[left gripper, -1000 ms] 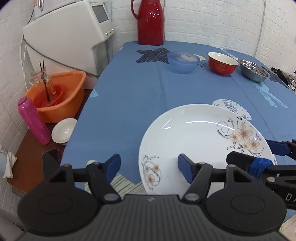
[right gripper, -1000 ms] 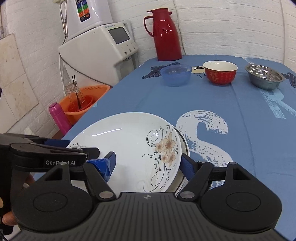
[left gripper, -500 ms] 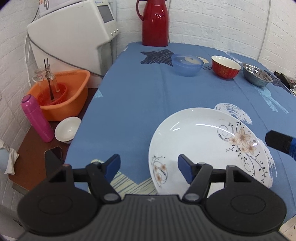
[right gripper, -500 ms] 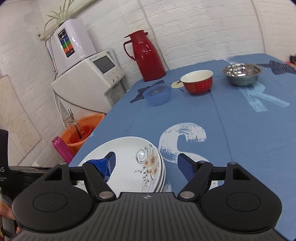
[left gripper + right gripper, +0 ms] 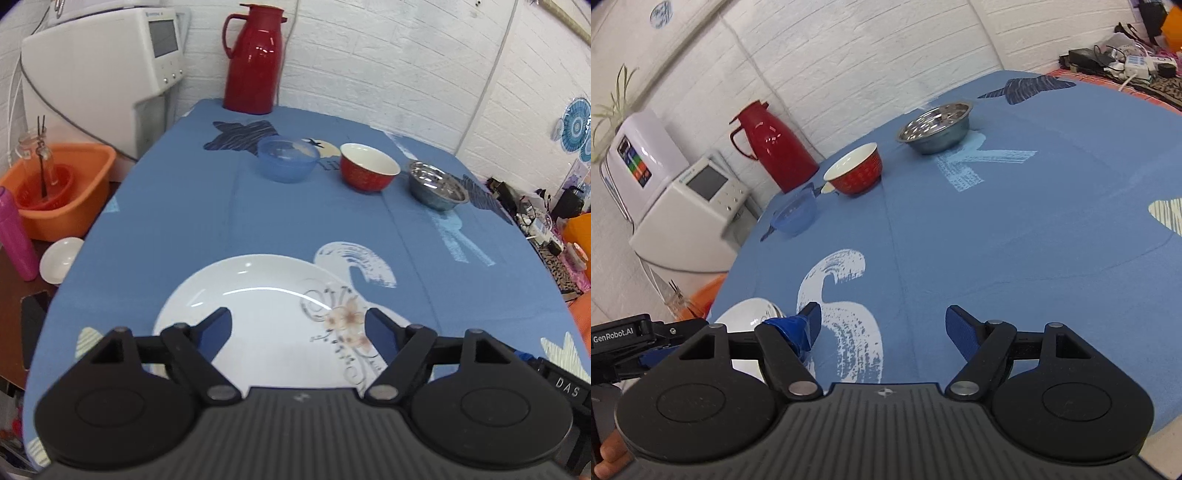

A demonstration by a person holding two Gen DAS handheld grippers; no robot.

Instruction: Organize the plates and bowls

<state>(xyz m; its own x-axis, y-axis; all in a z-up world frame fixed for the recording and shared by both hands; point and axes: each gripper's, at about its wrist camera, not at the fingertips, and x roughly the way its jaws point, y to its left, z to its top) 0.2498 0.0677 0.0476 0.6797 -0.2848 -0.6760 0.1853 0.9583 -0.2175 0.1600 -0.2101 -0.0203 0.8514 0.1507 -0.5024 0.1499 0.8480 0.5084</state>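
Since right gripper (image 5: 882, 325) withdrew, plate (image 5: 258, 317) lies free.

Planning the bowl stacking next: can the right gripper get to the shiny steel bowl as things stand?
Probably yes. The right gripper is open and empty, and only bare blue tablecloth lies between it and the steel bowl.

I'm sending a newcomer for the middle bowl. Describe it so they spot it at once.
Start at the tall red jug standing at the far end of the blue table. In front of it three bowls sit in a row; take the middle one, the red bowl. It alone is red outside and white inside, between a clear blue bowl and a steel bowl.
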